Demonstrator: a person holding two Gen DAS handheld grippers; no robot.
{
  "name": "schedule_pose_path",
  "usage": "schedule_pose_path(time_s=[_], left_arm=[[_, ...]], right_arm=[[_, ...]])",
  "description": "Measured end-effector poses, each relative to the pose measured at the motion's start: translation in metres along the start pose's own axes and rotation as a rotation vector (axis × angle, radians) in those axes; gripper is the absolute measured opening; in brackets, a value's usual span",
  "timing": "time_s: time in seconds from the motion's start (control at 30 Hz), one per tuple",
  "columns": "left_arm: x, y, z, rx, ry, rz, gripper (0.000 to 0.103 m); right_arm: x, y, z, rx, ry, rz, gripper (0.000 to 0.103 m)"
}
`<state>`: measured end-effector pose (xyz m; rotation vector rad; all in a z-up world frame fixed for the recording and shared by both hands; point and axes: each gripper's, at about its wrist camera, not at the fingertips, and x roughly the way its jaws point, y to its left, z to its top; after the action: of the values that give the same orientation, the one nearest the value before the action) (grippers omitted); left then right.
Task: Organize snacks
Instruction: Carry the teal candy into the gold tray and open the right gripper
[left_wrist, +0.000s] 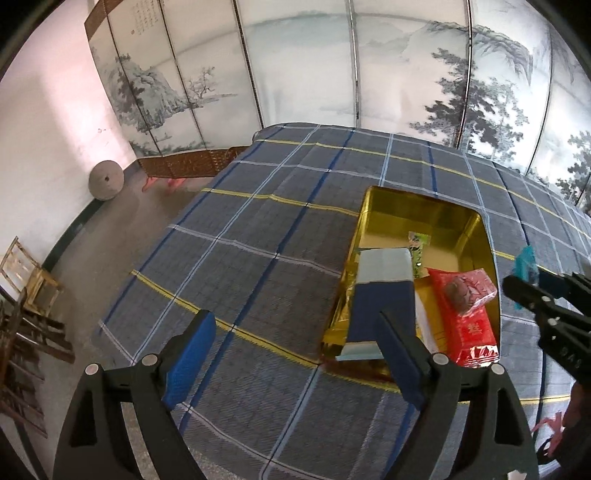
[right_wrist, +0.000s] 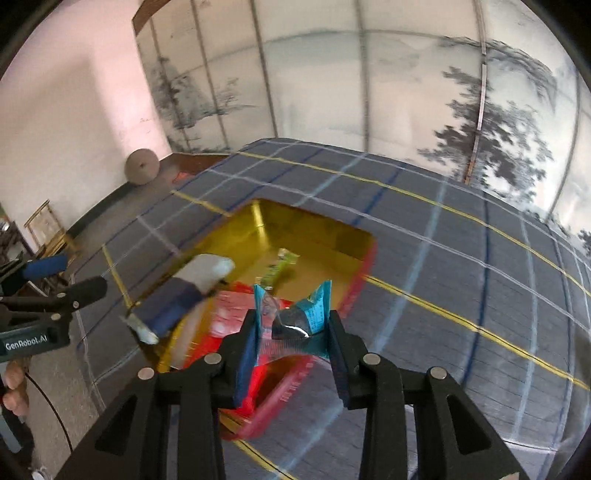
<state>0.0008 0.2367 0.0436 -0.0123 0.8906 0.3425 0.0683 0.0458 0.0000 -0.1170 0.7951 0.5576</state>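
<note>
My right gripper (right_wrist: 291, 339) has its jaws clamped on a small blue snack packet (right_wrist: 295, 317), squeezed so hard that its ends flare upward. I hold it above the near end of the gold tin (right_wrist: 314, 229) because that tin is where the snacks are being gathered. The tin sits on a plaid cloth (left_wrist: 258, 221) (over a bed or a tabletop, I cannot tell which).

My left gripper (left_wrist: 291, 354) has its jaws spread wide with nothing pinched between them. It hangs at the tin's near left side, clear of the opening, which I take as leaving room for the right one to drop its load.

A blue-and-white box (left_wrist: 380, 288) leans on the tin's left wall. A red packet (left_wrist: 465, 317) and a thin green packet (left_wrist: 418, 251) lie on the tin's floor.
</note>
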Motion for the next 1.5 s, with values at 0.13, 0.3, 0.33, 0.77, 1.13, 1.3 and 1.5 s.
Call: schedule_pose_path(time_s=[0.13,0.3,0.33,0.77,1.13,1.3,1.5], left_arm=[[0.001,0.004,-0.001,-0.007,0.003,0.003,0.086],[0.002,0.004,-0.002,-0.006,0.011,-0.005,0.088],[0.002,0.003,-0.003,-0.006,0.014,-0.007,0.088],[0.002,0.001,-0.006,-0.005,0.032,-0.027,0.088],[0.000,-0.003,-0.009,0.007,0.026,-0.019,0.088],[-0.003,-0.009,-0.011,0.014,0.028,-0.027,0.088],[-0.007,-0.019,-0.014,0.031,0.027,-0.036,0.088]], right_arm=[[0.010,0.013,0.004,-0.005,0.007,-0.005,0.036],[0.023,0.015,0.008,0.005,0.016,-0.045,0.036],[0.026,0.015,0.010,0.009,0.017,-0.051,0.037],[0.036,0.015,0.019,0.045,0.019,-0.091,0.059],[0.009,0.030,0.000,0.048,-0.001,-0.130,0.078],[-0.005,0.038,-0.018,0.014,0.003,-0.149,0.078],[-0.011,0.040,-0.029,0.024,0.016,-0.128,0.078]])
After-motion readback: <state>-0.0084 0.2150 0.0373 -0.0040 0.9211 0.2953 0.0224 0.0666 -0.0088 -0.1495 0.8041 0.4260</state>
